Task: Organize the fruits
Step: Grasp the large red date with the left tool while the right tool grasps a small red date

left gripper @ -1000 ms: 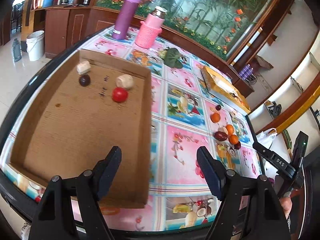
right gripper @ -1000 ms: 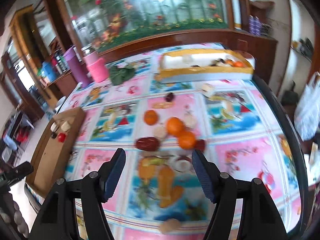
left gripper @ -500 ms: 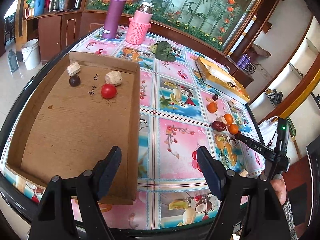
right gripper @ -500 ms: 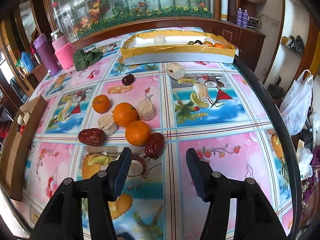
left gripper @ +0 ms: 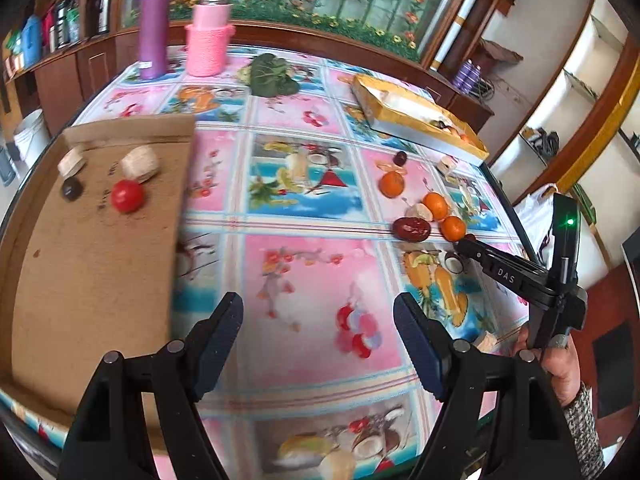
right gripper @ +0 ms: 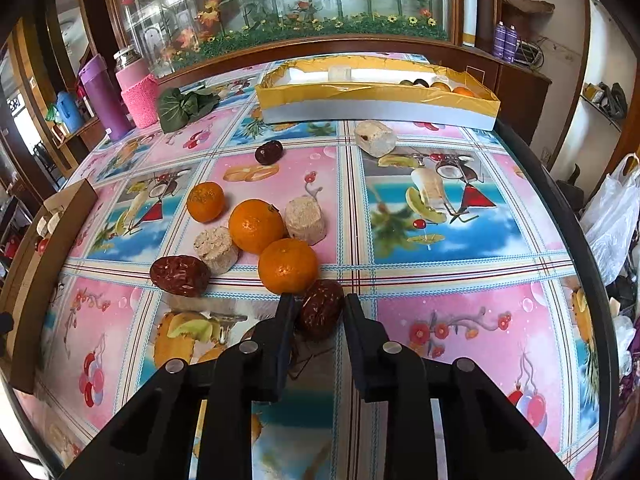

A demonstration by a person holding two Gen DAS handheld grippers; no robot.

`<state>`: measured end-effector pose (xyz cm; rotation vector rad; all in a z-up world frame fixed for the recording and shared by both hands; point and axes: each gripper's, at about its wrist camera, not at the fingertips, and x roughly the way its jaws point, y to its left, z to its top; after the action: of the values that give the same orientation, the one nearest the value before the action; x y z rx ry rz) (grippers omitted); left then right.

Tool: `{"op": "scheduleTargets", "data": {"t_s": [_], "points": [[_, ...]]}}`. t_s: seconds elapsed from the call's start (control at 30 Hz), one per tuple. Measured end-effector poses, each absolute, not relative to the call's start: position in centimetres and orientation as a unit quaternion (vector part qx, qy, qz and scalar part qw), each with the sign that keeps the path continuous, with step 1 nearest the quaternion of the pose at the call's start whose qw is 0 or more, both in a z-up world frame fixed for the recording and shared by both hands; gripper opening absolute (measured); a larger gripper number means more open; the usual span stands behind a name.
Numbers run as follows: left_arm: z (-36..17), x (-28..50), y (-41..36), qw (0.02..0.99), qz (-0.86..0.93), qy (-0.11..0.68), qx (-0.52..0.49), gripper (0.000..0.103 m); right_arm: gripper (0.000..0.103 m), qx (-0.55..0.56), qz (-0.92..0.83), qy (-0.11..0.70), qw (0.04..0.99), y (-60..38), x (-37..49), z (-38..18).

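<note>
Right wrist view: the right gripper sits low over the table, its jaws narrowed around a dark red date; whether both pads touch it I cannot tell. Touching that date on the far side is an orange, then a second orange, flanked by two pale cylindrical pieces. Another date lies to the left, a third orange farther back. At the far edge stands a yellow-lined box holding a few fruits.

From the left wrist, the left gripper hovers above the table with jaws wide apart, holding nothing. To its left a cardboard tray contains a red fruit, a small dark fruit and two pale pieces.
</note>
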<state>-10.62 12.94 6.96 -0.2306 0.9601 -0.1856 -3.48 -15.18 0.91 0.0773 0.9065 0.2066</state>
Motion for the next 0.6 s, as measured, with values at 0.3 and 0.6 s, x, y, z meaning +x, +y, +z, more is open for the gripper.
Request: {"op": "scheduleTargets", "data": {"t_s": [0.3,0.6], "points": [[4.2,-3.1,5.1,0.868,-0.138,0.474,-0.048,0.077,0.026,0.103,0.132,0.434,0.885,-18.2,-4.9,1.2],[1.5,0.7,0.2,0.865,-0.152,0.478,0.026,0.067,0.026,0.112,0.138,0.434,0.883,-19.0,-5.4,1.2]]}}
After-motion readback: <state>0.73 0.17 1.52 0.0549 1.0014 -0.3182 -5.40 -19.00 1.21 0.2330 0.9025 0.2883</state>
